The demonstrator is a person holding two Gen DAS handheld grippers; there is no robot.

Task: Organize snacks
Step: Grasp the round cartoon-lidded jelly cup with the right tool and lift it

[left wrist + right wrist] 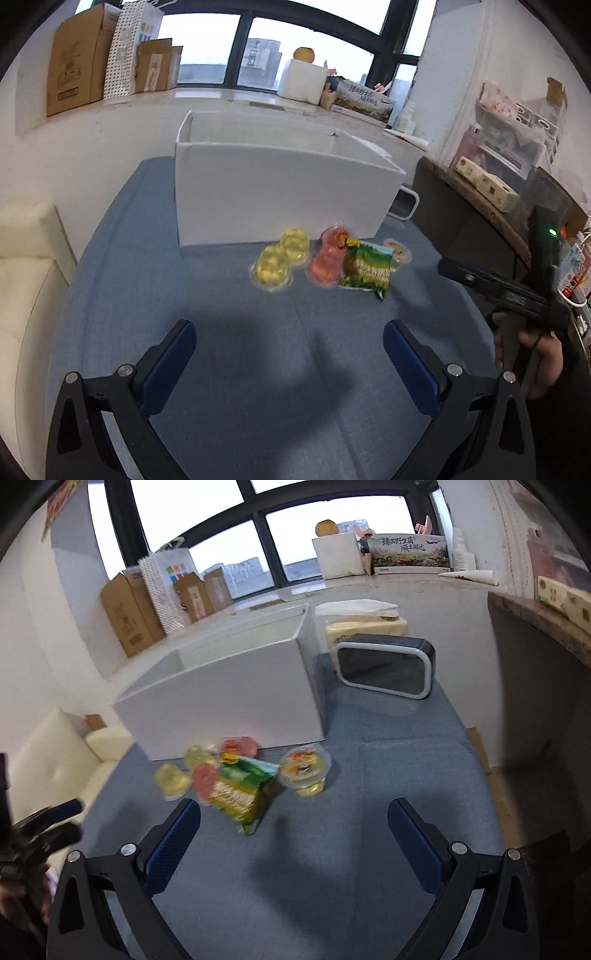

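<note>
A white open box [273, 192] stands on the blue tablecloth [221, 332]; it also shows in the right wrist view [229, 705]. In front of it lie two yellow jelly cups [275, 264], two red jelly cups [328, 258], a green snack packet [365, 271] and a clear fruit cup [397, 253]. The right wrist view shows the packet [242, 794], the fruit cup [304, 770], yellow cups [171, 781] and red cups [205, 777]. My left gripper [290, 341] is open and empty, short of the snacks. My right gripper [293, 821] is open and empty, just short of the packet.
A black clock with a white rim [386, 666] stands right of the box, with a tissue pack [365, 624] behind it. A cream sofa [22, 295] is at the left. A dark wooden shelf [476, 199] is at the right. Cardboard boxes [77, 59] line the windowsill.
</note>
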